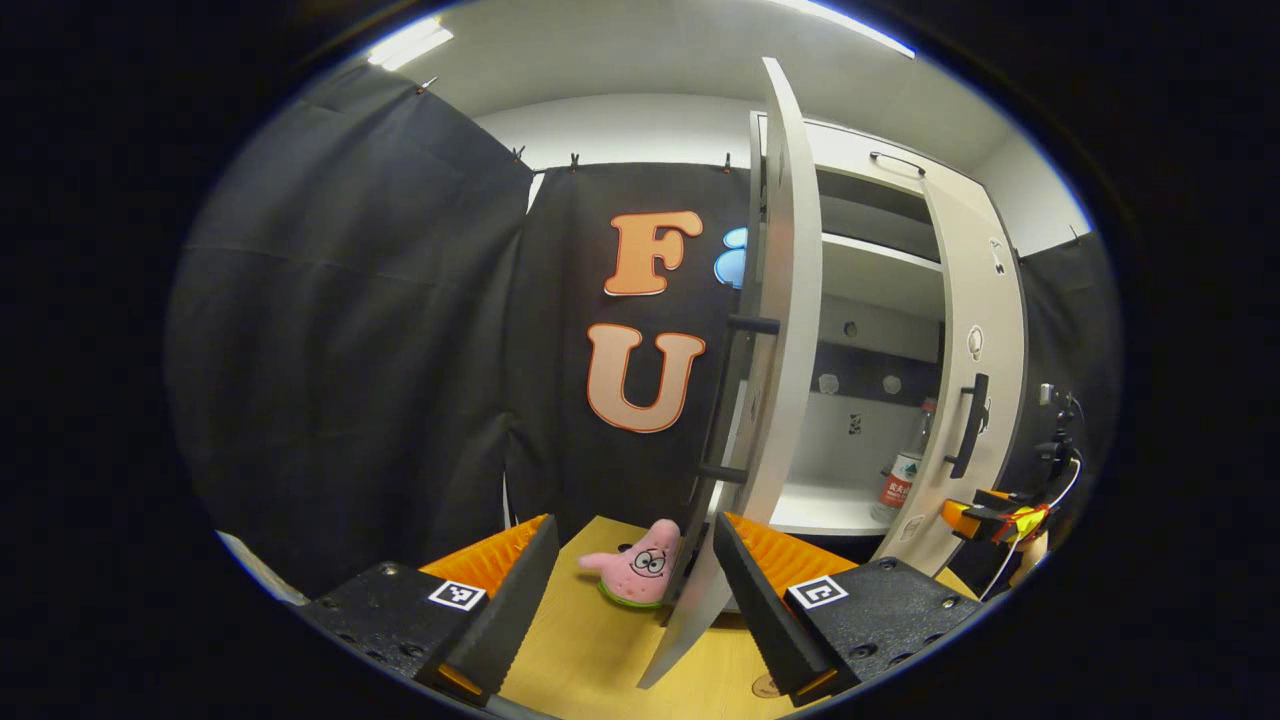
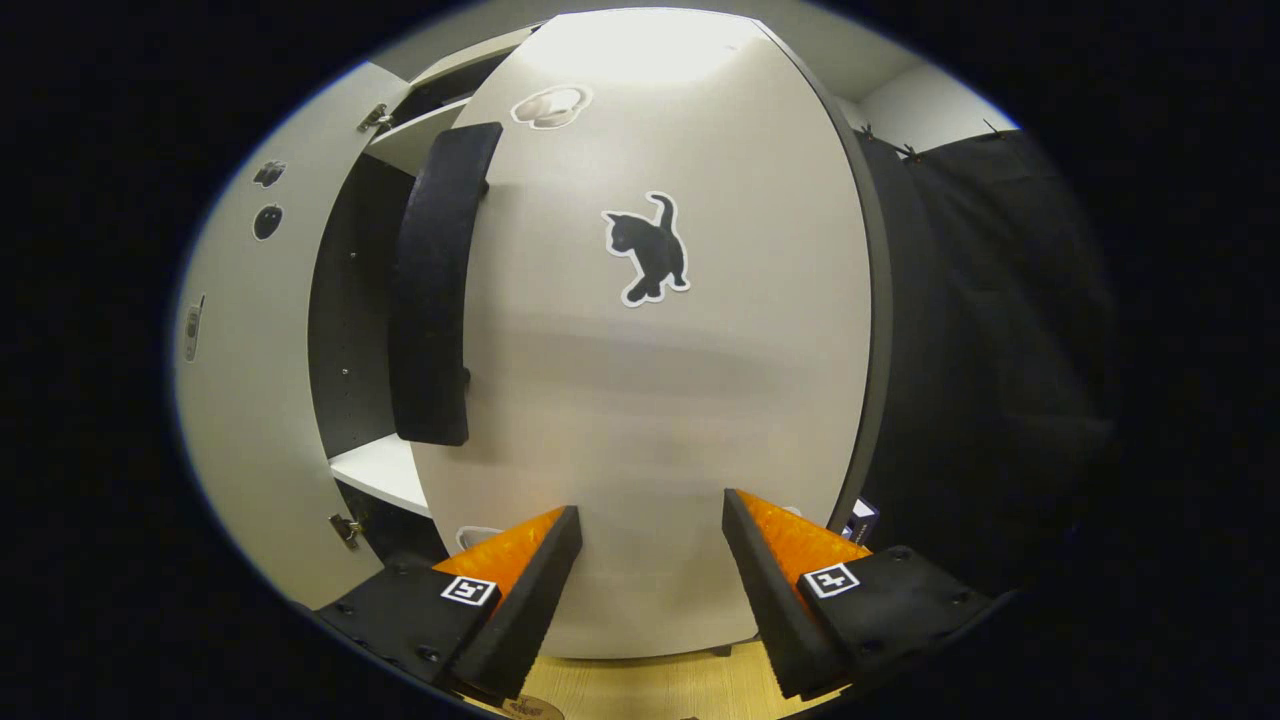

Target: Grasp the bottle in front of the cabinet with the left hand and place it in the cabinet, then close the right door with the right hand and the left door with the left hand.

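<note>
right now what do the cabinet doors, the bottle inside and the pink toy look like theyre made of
Cabinet doors: likely laminated board, smooth matt off-white face with a soft glare and a darker edge.
Bottle: probably clear plastic, see-through body with a red label.
Pink toy: seems plush fabric, soft rounded shape with a fuzzy look.

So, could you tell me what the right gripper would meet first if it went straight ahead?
Most likely the right door: its face stands directly ahead of the open right gripper, apparently close, though depth is unclear.

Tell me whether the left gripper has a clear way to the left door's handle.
Probably yes: the left gripper is open, the left door stands edge-on just ahead, and nothing lies between it and the handle.
</note>
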{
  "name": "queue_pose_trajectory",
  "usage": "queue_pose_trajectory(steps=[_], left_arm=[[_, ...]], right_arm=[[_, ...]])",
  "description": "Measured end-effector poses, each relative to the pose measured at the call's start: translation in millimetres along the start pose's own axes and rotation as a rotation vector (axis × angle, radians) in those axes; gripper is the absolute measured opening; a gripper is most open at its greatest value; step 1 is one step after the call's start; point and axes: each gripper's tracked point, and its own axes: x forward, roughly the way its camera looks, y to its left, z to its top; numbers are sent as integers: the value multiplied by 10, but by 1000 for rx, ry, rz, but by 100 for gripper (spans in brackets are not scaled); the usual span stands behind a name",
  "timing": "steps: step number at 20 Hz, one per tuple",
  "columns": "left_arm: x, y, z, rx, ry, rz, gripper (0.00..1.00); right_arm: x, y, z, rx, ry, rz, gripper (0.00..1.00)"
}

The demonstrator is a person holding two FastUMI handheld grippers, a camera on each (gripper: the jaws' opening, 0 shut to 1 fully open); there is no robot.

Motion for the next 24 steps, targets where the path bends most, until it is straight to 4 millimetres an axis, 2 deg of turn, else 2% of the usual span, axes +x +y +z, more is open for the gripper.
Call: queue_pose_trajectory(steps=[4, 7, 9, 10, 12, 14, 15, 16, 18, 19, 20, 22, 23, 24], left_arm=[[200, -2, -99, 2, 17, 4, 95], [219, -39, -76, -12, 19, -17, 92], [184, -85, -134, -47, 30, -35, 96], [162, -117, -146, -59, 32, -43, 93], [126, -213, -156, -59, 33, -57, 89], [96, -311, -161, -41, 33, -77, 93], [89, -381, -164, -37, 36, -93, 89], [81, -457, -177, -43, 41, -112, 93], [64, -616, -211, -61, 52, -151, 93], [66, -679, -225, -68, 56, -167, 90], [58, -734, -230, -69, 57, -180, 93], [56, -846, -228, -56, 57, -203, 93], [57, -905, -230, -47, 58, -213, 89], [45, -944, -235, -41, 57, -224, 93]], right_arm=[[-201, -43, 114, -1, -19, 8, 95], [-361, -114, 225, -11, -44, 4, 95], [-474, -171, 297, -9, -59, -1, 95], [-547, -198, 332, -5, -65, -3, 95], [-683, -262, 423, 2, -82, -9, 95], [-832, -321, 513, 5, -101, -16, 95], [-911, -348, 554, 6, -110, -18, 95], [-989, -380, 567, 6, -116, -20, 95], [-1148, -458, 577, 5, -118, -25, 95], [-1222, -497, 589, 1, -119, -29, 95], [-1298, -540, 610, -3, -122, -33, 95], [-1444, -625, 644, -13, -129, -44, 95], [-1511, -666, 660, -18, -133, -49, 88], [-1569, -703, 678, -21, -138, -53, 88]])
